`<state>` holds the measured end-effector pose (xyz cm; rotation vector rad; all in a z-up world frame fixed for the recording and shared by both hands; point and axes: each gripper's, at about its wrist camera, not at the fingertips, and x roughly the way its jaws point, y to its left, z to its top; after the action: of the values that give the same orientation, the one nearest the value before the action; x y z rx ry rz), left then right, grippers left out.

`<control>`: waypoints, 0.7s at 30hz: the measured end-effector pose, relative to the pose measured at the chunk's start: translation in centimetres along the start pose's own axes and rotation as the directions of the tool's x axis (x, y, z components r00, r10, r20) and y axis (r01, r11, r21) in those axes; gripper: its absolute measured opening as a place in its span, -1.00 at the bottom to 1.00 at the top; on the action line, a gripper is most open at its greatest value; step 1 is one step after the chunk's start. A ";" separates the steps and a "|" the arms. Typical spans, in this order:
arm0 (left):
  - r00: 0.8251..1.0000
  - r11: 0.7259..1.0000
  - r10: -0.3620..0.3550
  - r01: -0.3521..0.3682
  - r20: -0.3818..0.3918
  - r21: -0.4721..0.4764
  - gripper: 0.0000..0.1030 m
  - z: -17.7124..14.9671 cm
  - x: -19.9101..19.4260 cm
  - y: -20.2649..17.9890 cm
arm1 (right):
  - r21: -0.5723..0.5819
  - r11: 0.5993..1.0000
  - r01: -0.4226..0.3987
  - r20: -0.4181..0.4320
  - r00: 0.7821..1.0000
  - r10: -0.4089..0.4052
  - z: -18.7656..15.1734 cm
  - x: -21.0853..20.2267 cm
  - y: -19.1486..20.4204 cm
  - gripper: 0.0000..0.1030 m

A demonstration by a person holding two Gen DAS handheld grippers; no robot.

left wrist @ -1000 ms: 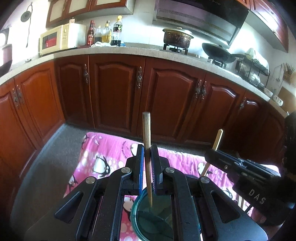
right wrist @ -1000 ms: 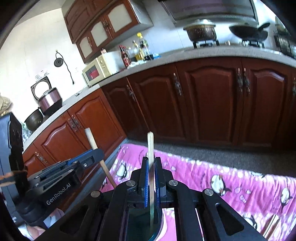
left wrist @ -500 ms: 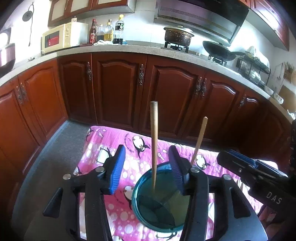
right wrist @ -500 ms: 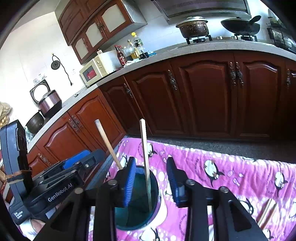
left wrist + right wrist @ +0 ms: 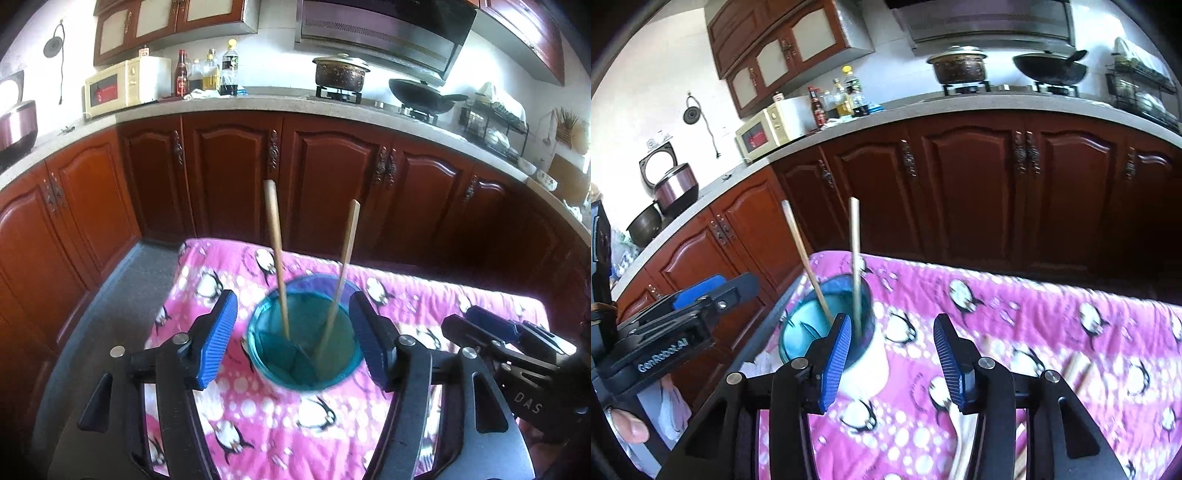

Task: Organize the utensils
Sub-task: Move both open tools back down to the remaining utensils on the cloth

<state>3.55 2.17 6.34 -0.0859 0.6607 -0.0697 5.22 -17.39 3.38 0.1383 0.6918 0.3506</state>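
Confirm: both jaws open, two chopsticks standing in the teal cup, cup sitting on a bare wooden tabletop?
Not quite. The teal cup sits on a pink penguin-print cloth, not bare wood; the left wrist view shows it. The rest holds: both chopsticks stand in the cup, and the left gripper and right gripper have just been opening, nothing between their jaws.

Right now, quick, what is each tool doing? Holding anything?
Left tool: open, just let go, holding nothing; its stick stands in the cup.
Right tool: open, just let go, holding nothing.
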 end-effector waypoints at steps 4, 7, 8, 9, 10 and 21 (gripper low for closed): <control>1.000 1.000 -0.020 0.020 -0.017 0.014 0.27 -1.2 -0.9 -1.4 | 0.026 0.999 0.043 -0.018 0.999 -0.043 -1.6 -1.4 -1.5 -0.12; 0.998 0.999 -0.042 0.042 -0.037 0.018 0.29 -2.2 -1.4 -2.5 | 0.051 0.996 0.078 -0.029 0.997 -0.077 -2.8 -2.8 -3.0 -0.06; 0.998 0.999 -0.049 0.050 -0.047 0.022 0.30 -2.5 -1.6 -3.0 | 0.056 0.995 0.085 -0.031 0.996 -0.084 -3.0 -3.1 -3.3 -0.02; 0.997 0.998 -0.055 0.056 -0.053 0.026 0.30 -2.8 -1.7 -3.4 | 0.064 0.993 0.095 -0.032 0.995 -0.094 -3.4 -3.6 -3.8 0.03; 0.997 0.998 -0.061 0.062 -0.057 0.031 0.31 -3.1 -1.8 -3.8 | 0.072 0.992 0.107 -0.032 0.994 -0.104 -3.8 -4.2 -4.3 0.04; 0.975 0.983 -0.166 0.177 -0.148 0.058 0.34 -5.9 -2.3 -6.6 | 0.160 0.967 0.200 -0.088 0.978 -0.187 -8.4 -7.4 -9.9 0.05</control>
<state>-2.16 -4.56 3.82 -0.0698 0.7925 -0.2678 -2.81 -29.28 -0.95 0.2173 0.7998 0.1095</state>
